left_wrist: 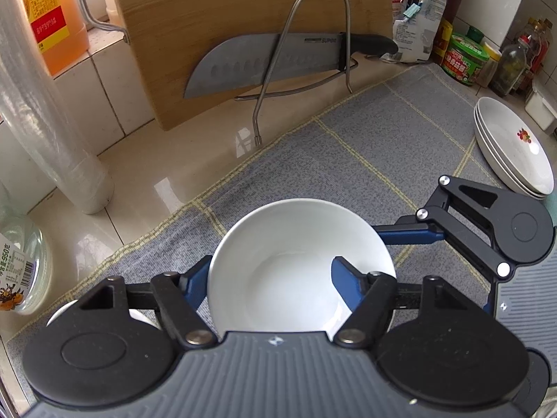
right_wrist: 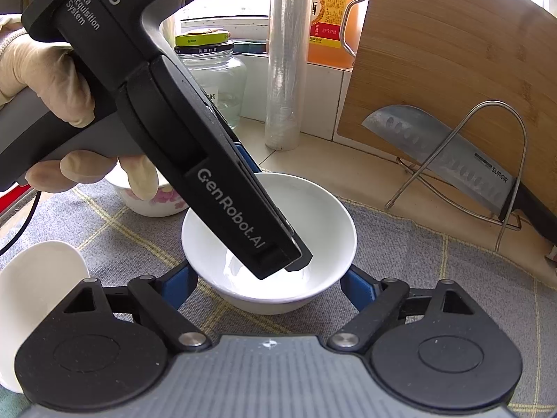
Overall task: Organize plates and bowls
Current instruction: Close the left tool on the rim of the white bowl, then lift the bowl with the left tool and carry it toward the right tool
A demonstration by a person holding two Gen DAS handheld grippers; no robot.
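A plain white bowl (left_wrist: 296, 264) sits upright on the grey checked mat (left_wrist: 365, 146). My left gripper (left_wrist: 268, 282) straddles its near wall, one blue finger (left_wrist: 348, 284) inside the bowl and the other (left_wrist: 195, 284) outside; whether they pinch the wall I cannot tell. My right gripper (right_wrist: 268, 284) is open with its blue fingers on either side of the same bowl (right_wrist: 313, 209), not touching it. It shows in the left wrist view (left_wrist: 487, 230) at the bowl's right. A stack of white plates (left_wrist: 511, 149) lies at the far right. A floral bowl (right_wrist: 153, 198) and another white bowl (right_wrist: 38, 278) are to the left.
A wooden cutting board (left_wrist: 243, 17) leans on the wall behind a wire rack (left_wrist: 313, 45) that holds a knife (left_wrist: 264, 62). A cling film roll (left_wrist: 45, 111), an oil bottle (left_wrist: 48, 17) and a glass jar (right_wrist: 216, 76) stand at the left. Condiment bottles (left_wrist: 487, 52) crowd the back right.
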